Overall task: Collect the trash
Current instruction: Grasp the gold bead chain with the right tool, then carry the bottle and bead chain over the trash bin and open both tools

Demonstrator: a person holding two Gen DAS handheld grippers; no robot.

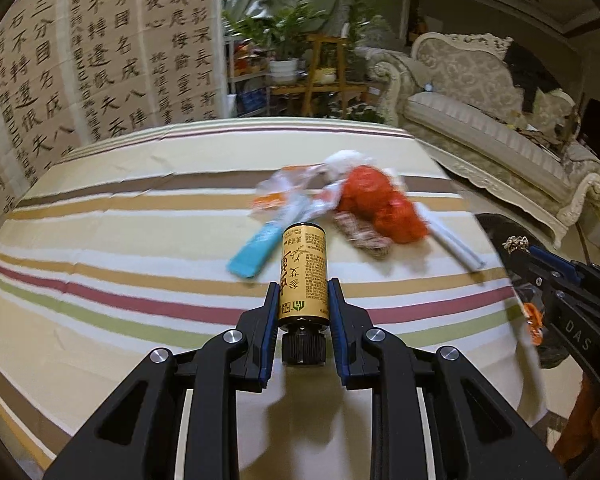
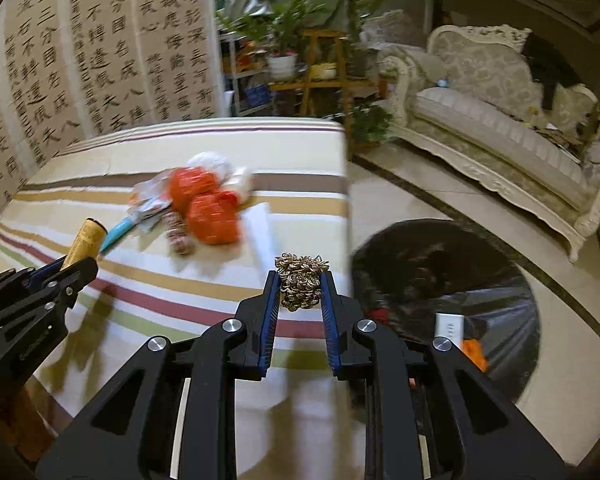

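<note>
A: On the striped tablecloth point(image 1: 140, 232), what remains?

B: A loose pile: crumpled orange wrappers point(image 1: 380, 208), a blue tube point(image 1: 256, 250), a white wad point(image 1: 344, 160) and a patterned packet point(image 1: 364, 236), all touching or overlapping, blurred.

A: Left gripper point(image 1: 303, 292) condition?

B: Pinching a gold-labelled bottle point(image 1: 304, 272) between both pads, black cap toward the camera, held above the cloth.

A: Right gripper point(image 2: 300, 284)?

B: Jaws pressed onto a metal scouring pad point(image 2: 301, 280), near the table's right edge.

A: Receptacle?

B: A black-lined trash bin point(image 2: 420, 264) stands on the floor just beside the table, below the right gripper; a white box point(image 2: 450, 326) and orange scrap point(image 2: 474, 352) lie inside
</note>
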